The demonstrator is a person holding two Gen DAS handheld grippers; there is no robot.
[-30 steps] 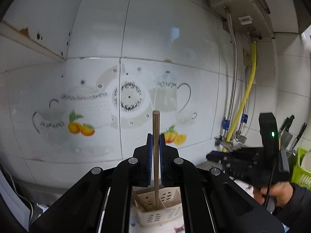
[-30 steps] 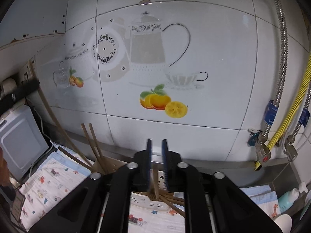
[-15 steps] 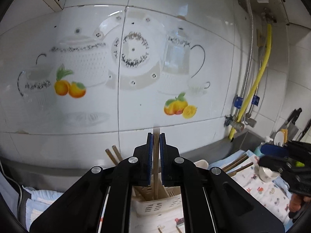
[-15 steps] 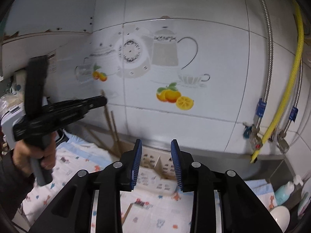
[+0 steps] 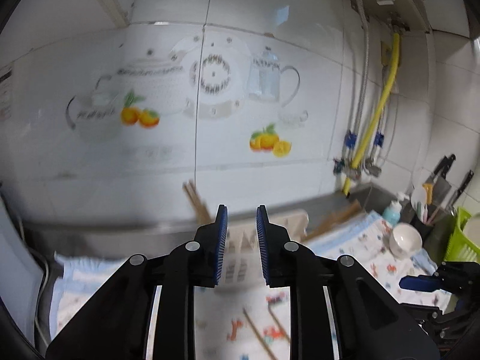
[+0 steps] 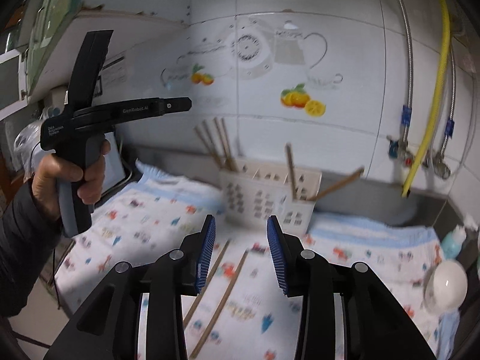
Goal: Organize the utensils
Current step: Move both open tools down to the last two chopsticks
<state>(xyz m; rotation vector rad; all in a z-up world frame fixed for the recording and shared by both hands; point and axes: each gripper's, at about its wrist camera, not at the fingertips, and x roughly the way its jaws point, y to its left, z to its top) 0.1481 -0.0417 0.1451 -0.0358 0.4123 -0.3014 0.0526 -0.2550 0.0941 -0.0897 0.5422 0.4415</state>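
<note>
Two loose chopsticks [image 6: 223, 285] lie on the patterned cloth [image 6: 360, 258] just in front of the cream utensil holder [image 6: 270, 195], which already carries several chopsticks. The right claw [image 6: 240, 255] hangs released and empty over them, and the left claw [image 5: 240, 246] is opening with nothing between its pads. A slanted or rushed pinch could likely roll a thin stick away from the holder, or nudge the light holder over.
</note>
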